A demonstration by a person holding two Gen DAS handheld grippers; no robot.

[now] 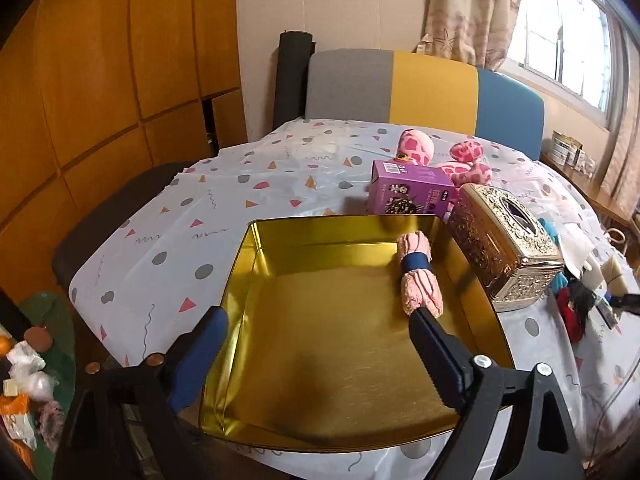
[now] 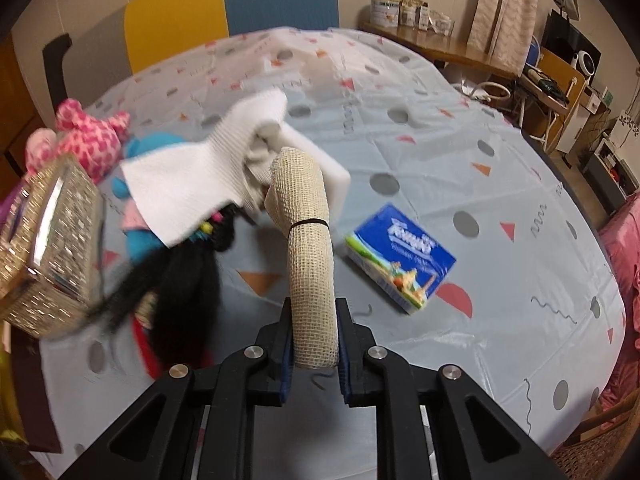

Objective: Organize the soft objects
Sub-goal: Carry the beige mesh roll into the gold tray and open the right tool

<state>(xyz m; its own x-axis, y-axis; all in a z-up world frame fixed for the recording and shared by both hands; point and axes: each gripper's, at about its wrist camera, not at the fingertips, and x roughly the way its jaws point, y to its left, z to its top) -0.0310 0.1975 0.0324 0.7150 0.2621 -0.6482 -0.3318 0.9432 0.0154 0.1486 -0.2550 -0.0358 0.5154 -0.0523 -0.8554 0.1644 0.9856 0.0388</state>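
Note:
A gold tin tray lies on the patterned tablecloth in the left wrist view. A rolled pink towel with a blue band rests inside it against the right wall. My left gripper hangs open over the tray, its right finger close to the towel's near end, nothing between the pads. In the right wrist view my right gripper is shut on a beige mesh roll tied with a black band, lifted above the table. A white cloth and a black-haired doll lie behind it.
An ornate gold tissue box stands right of the tray, a purple carton and a pink spotted plush behind it. A blue tissue pack lies on the cloth. A blue plush sits by the tissue box. Chairs ring the table.

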